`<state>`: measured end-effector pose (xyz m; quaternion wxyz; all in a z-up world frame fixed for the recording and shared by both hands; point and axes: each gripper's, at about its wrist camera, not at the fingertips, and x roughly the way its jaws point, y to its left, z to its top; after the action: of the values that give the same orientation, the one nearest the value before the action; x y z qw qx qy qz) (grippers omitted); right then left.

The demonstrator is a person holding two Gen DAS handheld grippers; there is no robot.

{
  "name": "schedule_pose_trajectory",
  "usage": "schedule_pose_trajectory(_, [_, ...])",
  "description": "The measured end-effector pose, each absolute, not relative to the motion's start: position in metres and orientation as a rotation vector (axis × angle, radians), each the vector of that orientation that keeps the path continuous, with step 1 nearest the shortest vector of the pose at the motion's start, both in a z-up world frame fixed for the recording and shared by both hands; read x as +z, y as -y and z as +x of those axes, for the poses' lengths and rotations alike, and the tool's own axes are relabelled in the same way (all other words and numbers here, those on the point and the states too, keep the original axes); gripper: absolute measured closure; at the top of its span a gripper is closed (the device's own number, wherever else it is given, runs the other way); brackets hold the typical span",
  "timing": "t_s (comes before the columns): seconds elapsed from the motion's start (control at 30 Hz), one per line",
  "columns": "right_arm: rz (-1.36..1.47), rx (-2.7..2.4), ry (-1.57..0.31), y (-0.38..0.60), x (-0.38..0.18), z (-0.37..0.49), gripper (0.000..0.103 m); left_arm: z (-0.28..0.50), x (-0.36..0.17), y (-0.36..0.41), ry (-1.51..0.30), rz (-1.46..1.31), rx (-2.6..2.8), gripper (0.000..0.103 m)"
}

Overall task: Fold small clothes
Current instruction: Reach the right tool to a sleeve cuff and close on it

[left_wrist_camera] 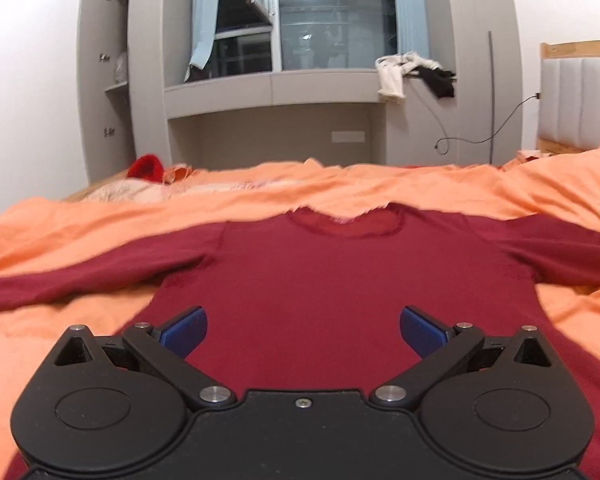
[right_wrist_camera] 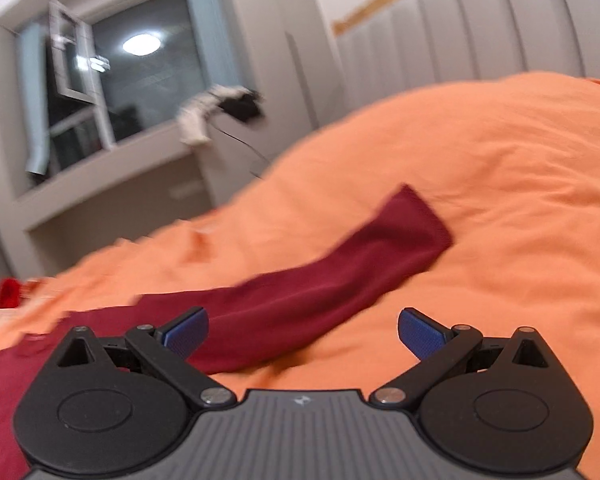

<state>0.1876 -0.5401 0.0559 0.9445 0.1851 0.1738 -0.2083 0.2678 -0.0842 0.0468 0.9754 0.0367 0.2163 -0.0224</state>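
Observation:
A dark red long-sleeved top [left_wrist_camera: 300, 276] lies flat on the orange bedcover [left_wrist_camera: 400, 188], neckline away from me and both sleeves spread out to the sides. My left gripper [left_wrist_camera: 303, 330] is open over the top's lower body, with nothing between its blue pads. In the right wrist view the top's right sleeve [right_wrist_camera: 340, 272] stretches out over the orange bedcover [right_wrist_camera: 480, 184], its cuff at the far end. My right gripper [right_wrist_camera: 303, 330] is open just short of that sleeve, holding nothing. This view is blurred.
A small bright red garment [left_wrist_camera: 146, 166] lies at the bed's far left edge. Beyond the bed stand a grey cabinet and window ledge [left_wrist_camera: 268, 88] with white and black clothes [left_wrist_camera: 412, 74] draped on it. A padded headboard [left_wrist_camera: 580, 100] is at the right.

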Motion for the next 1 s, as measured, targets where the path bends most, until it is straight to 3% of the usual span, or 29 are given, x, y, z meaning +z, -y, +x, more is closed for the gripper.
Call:
schedule_pose_trajectory(0.1, [0.382, -0.519, -0.352, 0.565, 0.05, 0.199, 0.001, 0.278, 0.037, 0.079, -0.499, 0.047, -0.043, 0.0])
schedule_pose_trajectory(0.33, [0.452, -0.666, -0.283, 0.606, 0.031, 0.208, 0.028, 0.281, 0.026, 0.077, -0.534, 0.051, -0.037, 0.0])
schedule_pose_trajectory(0.53, [0.47, -0.705, -0.25, 0.616, 0.024, 0.221, 0.03, 0.28, 0.021, 0.083, -0.549, 0.09, 0.013, 0.0])
schedule_pose_trajectory(0.6, [0.476, -0.719, -0.25, 0.621, 0.019, 0.225, 0.037, 0.278, 0.022, 0.083, -0.546, 0.095, 0.012, 0.0])
schedule_pose_trajectory(0.67, [0.486, -0.746, -0.258, 0.619, 0.018, 0.225, 0.062, 0.278, 0.021, 0.084, -0.551, 0.1, 0.006, 0.0])
schedule_pose_trajectory(0.77, [0.514, -0.73, -0.257, 0.619, 0.015, 0.224, 0.09, 0.277, 0.021, 0.084, -0.543, 0.104, 0.017, 0.0])
schedule_pose_trajectory(1.0, [0.506, -0.614, -0.125, 0.6, 0.037, 0.208, 0.093, 0.269, 0.033, 0.082, -0.49, 0.095, 0.035, 0.0])
